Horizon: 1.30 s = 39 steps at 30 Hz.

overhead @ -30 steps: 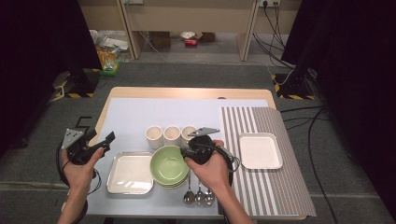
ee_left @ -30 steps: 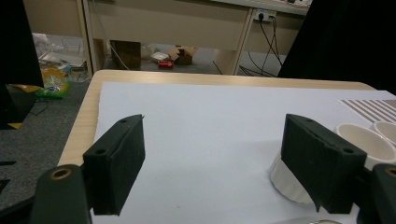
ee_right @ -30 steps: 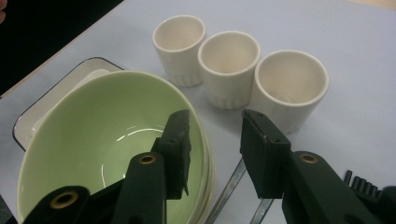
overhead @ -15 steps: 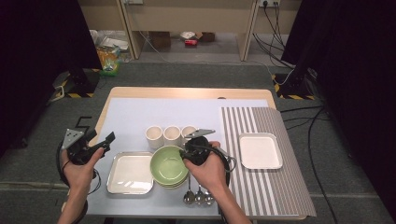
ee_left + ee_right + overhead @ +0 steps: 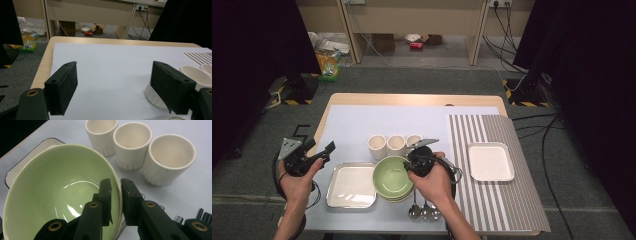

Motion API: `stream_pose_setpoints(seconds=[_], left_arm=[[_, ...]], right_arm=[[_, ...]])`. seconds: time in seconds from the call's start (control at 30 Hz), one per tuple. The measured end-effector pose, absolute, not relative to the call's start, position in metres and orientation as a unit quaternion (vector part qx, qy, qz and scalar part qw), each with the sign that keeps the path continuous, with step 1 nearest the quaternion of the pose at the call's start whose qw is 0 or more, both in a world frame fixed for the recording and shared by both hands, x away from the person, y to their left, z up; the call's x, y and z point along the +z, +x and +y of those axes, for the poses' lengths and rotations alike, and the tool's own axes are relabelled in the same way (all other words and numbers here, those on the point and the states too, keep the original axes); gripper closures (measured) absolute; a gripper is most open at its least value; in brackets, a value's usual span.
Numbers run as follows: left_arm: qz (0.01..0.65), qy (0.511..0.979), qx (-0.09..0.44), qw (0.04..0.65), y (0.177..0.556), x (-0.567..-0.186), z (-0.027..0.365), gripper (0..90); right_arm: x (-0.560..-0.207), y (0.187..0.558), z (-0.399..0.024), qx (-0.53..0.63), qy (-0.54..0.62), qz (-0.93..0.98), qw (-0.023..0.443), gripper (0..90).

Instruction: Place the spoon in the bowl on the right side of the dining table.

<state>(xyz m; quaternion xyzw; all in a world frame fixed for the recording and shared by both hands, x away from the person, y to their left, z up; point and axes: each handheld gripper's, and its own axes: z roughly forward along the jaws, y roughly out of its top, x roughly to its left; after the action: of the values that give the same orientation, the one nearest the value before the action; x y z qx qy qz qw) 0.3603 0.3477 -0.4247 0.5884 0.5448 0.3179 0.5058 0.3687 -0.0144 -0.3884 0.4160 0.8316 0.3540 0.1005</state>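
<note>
Right tongs (image 5: 115, 195) have just been closing over the near rim of the green bowl (image 5: 393, 176): one jaw inside, one outside, about clamped, so pickup looks next. Bowl tops a stack on the desk (image 5: 362, 120), between tray (image 5: 351, 186) and spoons (image 5: 424, 210), mouth up, round, no long axis. Left tongs (image 5: 115, 87) wide open, empty, hovering.

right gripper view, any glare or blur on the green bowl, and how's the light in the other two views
Right gripper view: the green bowl shows small white glints on its inner glaze, its rim sharp between the right gripper jaws. Left gripper view: even light, the near jaws slightly soft, faint shadow beside the cup. High view: the table is bright and its surroundings fall dark.
</note>
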Motion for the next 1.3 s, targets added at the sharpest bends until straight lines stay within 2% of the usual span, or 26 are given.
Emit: stream_pose_setpoints(seconds=[1.3], left_arm=[[0.545,0.589,0.319,0.505,0.3605,-0.4254,0.3473,21.2]], right_arm=[[-0.3868,0.3667,-0.0135,0.339,0.404,0.842,0.112,85.4]])
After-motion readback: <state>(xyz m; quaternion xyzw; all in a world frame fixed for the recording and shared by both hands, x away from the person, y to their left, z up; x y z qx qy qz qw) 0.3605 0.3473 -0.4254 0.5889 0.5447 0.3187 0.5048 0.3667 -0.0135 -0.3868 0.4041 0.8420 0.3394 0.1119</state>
